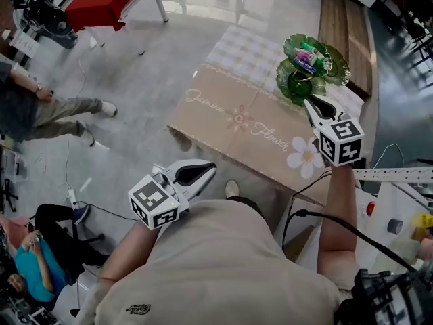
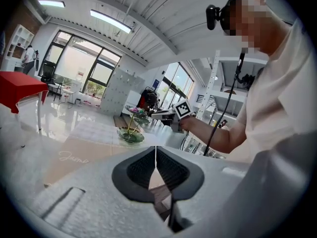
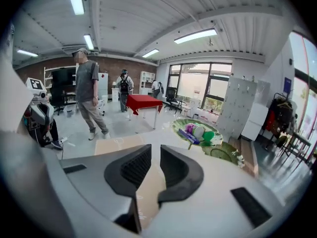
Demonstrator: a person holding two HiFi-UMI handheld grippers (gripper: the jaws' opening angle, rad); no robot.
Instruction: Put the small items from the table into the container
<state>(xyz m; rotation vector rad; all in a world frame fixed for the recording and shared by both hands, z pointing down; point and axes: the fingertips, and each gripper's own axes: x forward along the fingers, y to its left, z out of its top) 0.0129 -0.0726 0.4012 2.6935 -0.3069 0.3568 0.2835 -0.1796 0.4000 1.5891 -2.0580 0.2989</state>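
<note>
A green leaf-shaped two-tier dish (image 1: pixel 298 83) stands at the far right of the cloth-covered table (image 1: pixel 230 117). Its upper tier (image 1: pixel 328 63) holds several small items (image 1: pixel 308 58), purple, green and white. In the right gripper view the items (image 3: pixel 198 131) lie in the upper tier ahead and to the right. My right gripper (image 1: pixel 308 101) hovers just short of the dish; a clear gap shows between its jaws (image 3: pixel 155 148) and nothing is in it. My left gripper (image 1: pixel 211 166) hangs off the table's near edge, shut and empty (image 2: pixel 156 151). I see no loose items on the cloth.
A person stands at the left (image 1: pixel 47 110) and another sits at the lower left (image 1: pixel 34 252). A red table (image 1: pixel 108 2) is far back, a wooden bench (image 1: pixel 345 26) behind the dish, and a white rack (image 1: pixel 399 202) at my right.
</note>
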